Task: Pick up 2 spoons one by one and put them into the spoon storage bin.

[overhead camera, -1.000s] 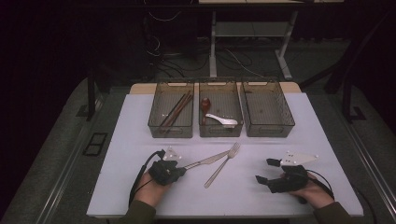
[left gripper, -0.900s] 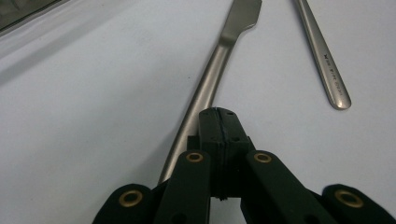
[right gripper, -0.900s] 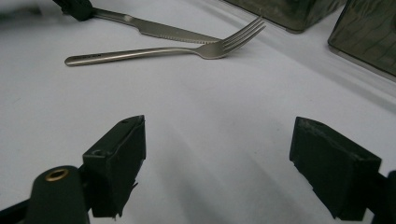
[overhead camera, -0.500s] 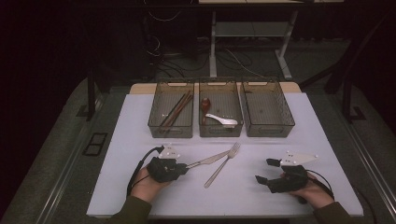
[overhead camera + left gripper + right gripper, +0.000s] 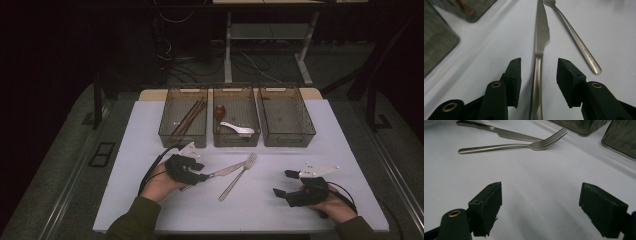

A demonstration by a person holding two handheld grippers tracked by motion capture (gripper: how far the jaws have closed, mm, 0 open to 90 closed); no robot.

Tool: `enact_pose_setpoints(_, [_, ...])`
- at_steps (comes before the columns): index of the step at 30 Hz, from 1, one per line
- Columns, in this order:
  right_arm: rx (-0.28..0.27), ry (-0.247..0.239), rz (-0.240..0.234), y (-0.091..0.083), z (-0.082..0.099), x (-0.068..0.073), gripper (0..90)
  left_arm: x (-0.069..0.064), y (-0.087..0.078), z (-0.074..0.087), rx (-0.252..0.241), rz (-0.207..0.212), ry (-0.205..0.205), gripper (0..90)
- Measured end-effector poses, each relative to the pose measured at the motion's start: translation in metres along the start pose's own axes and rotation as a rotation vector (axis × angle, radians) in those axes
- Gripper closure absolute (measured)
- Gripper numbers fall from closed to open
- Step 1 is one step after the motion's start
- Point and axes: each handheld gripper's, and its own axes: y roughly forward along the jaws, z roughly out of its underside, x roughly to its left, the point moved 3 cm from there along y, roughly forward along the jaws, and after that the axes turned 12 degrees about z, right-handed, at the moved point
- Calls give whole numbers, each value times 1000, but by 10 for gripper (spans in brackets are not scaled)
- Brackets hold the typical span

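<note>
Knife (image 5: 538, 62) handle between parted jaws of left hand-held gripper (image 5: 538, 75).

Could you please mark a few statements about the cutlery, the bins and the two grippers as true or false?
1. The knife handle lies between the open left gripper jaws. True.
2. The right gripper holds the fork. False: it is open over bare table.
3. The right bin contains spoons. False: the spoons lie in the middle bin.
4. Chopsticks lie in the left bin. True.
</note>
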Motion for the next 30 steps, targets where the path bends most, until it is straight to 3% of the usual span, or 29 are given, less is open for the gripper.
enact_pose_setpoints(3, [0, 1, -2, 0, 0, 0, 183, 2, 5, -3, 33, -1, 23, 533])
enact_pose_setpoints(8, [5, 1, -5, 1, 0, 0, 183, 4, 12, -4, 60, 8, 27, 543])
enact_pose_setpoints(11, [7, -1, -6, 1, 0, 0, 183, 4, 14, -2, 84, -7, 30, 571])
enact_pose_setpoints(23, [6, -6, -9, 1, 0, 1, 183, 5, 21, 3, 90, -15, 31, 699])
enact_pose_setpoints(30, [10, -5, -10, 1, 1, 1, 183, 4, 21, 5, 81, -16, 28, 724])
